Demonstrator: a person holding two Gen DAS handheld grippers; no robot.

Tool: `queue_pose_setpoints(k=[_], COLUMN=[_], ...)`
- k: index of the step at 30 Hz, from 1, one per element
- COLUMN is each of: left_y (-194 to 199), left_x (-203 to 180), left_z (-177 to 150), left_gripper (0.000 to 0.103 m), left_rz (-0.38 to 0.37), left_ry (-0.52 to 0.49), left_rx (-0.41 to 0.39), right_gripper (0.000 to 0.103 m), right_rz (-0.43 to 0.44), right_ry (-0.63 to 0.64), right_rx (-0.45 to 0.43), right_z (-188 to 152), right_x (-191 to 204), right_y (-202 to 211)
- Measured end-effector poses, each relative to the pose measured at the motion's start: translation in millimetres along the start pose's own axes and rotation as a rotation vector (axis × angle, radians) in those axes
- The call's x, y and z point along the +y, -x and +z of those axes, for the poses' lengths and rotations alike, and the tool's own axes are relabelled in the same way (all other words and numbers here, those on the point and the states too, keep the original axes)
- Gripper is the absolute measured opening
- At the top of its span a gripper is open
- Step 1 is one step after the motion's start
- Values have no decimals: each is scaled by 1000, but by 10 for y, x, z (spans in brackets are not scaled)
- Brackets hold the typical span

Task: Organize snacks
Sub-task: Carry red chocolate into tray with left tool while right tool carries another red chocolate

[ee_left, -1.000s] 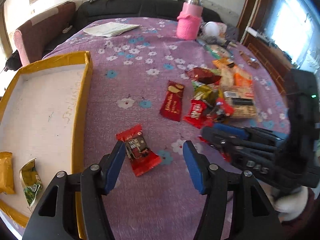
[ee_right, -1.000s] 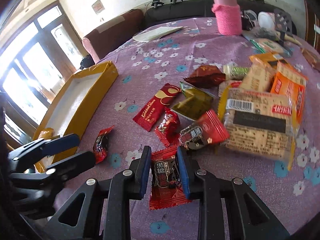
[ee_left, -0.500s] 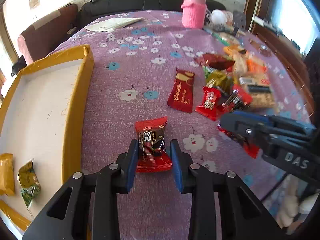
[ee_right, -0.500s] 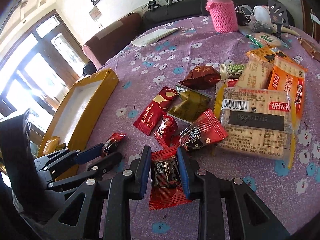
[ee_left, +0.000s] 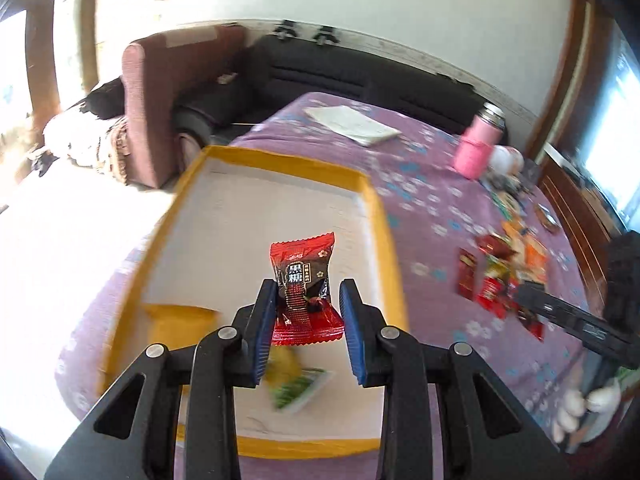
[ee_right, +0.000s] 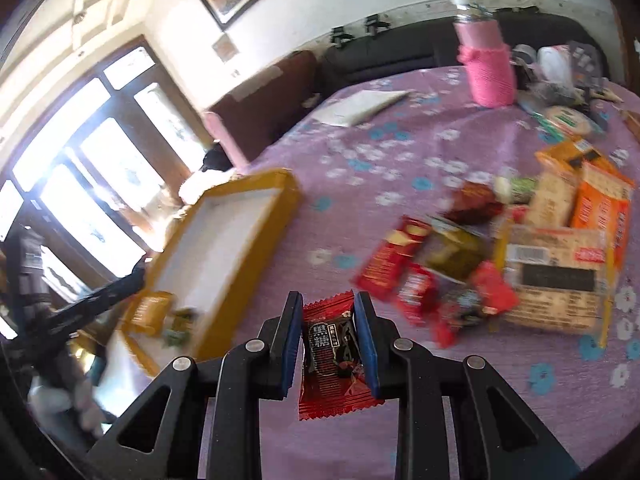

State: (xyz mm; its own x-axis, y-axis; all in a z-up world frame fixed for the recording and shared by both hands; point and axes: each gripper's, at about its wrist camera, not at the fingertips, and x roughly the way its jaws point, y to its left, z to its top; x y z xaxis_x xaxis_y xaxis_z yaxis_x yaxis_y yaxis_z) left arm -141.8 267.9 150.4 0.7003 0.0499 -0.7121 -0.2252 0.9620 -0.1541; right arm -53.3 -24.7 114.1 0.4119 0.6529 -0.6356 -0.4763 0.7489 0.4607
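Note:
My left gripper (ee_left: 308,286) is shut on a red and black candy packet (ee_left: 302,268), held upright in the air over the white floor of the yellow-rimmed box (ee_left: 384,240). A yellow packet (ee_left: 176,324) and a green one (ee_left: 300,388) lie in the box below. My right gripper (ee_right: 328,300) is shut on a second red and black candy packet (ee_right: 332,344), raised just above the purple cloth. It hangs between the box (ee_right: 248,268) and the snack pile (ee_right: 460,256).
A large cracker pack (ee_right: 556,276) and orange packs sit at the pile's right. A pink-sleeved bottle (ee_right: 490,72) and a white paper (ee_left: 352,124) stand at the table's far end. Sofa and armchair lie beyond. The right gripper's arm (ee_left: 560,316) shows by the pile.
The left gripper closed on the red packet, lifted it and swung left over the box. The right gripper rose with its packet off the cloth.

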Motion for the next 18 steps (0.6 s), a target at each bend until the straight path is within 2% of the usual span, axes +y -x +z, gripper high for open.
queue_pose_setpoints(k=[4, 9, 14, 18], left_y=[-263, -584, -768, -807], left_x=[398, 696, 806, 940], left_z=[133, 170, 141, 133], left_gripper=[29, 30, 30, 32], left_rz=[9, 8, -5, -9], left_ry=[66, 129, 165, 205], left_rx=[40, 97, 141, 154], right_gripper=[27, 26, 26, 30], right_rz=[105, 107, 60, 30], right_ry=[48, 104, 110, 125], right_rx=[99, 243, 324, 336], right_z=[107, 111, 40, 29], right_x=[602, 1215, 1398, 1433], right_y=[-333, -1097, -1662, -1807])
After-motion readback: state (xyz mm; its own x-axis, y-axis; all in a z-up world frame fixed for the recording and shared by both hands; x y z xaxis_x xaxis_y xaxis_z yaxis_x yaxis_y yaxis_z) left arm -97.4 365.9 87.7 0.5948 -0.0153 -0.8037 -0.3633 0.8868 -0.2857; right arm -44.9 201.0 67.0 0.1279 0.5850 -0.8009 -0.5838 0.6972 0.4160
